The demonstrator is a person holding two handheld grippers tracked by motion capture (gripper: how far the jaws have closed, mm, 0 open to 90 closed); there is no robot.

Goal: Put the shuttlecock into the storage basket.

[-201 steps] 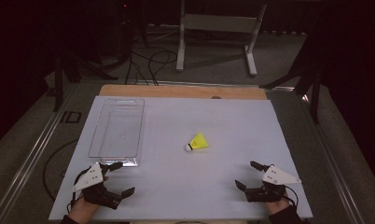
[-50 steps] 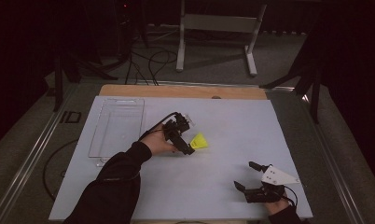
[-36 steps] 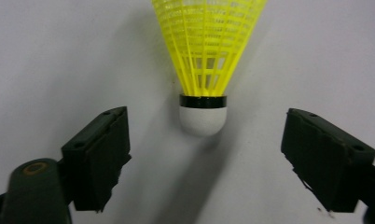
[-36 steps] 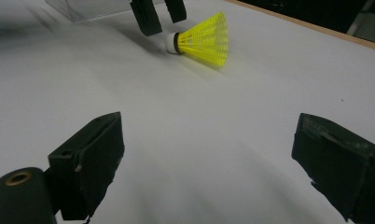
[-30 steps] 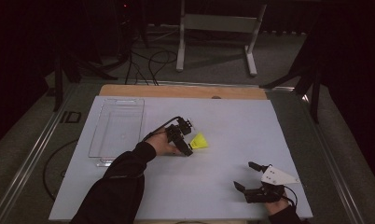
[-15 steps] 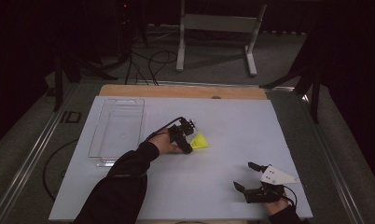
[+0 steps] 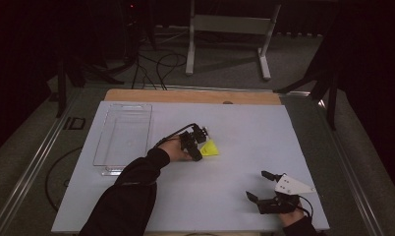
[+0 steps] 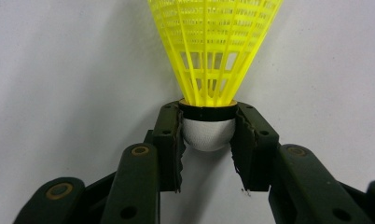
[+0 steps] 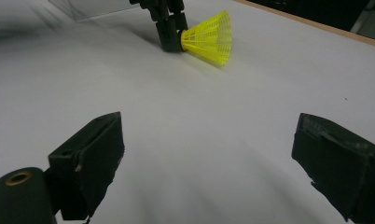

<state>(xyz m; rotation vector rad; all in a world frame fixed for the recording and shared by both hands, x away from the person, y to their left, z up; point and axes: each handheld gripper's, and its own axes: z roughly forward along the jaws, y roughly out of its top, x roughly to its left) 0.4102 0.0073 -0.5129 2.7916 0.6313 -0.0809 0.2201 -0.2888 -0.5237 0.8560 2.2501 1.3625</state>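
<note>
The yellow shuttlecock (image 7: 210, 148) lies on the white table (image 7: 225, 123), just right of the clear tray (image 7: 124, 137). The left gripper view shows the left gripper (image 8: 208, 135) clenched on its white cork, which the high view hides. Nearer the person than the tray, the right gripper (image 7: 267, 186) rests with jaws spread wide

Left gripper (image 8: 207, 140): black jaws, serrated inner pads, brass-coloured pivot pins | Right gripper (image 7: 260, 186): black, grey three-cornered top plate, trailing black cable | Sleeve (image 7: 129, 189): dark, long
</note>
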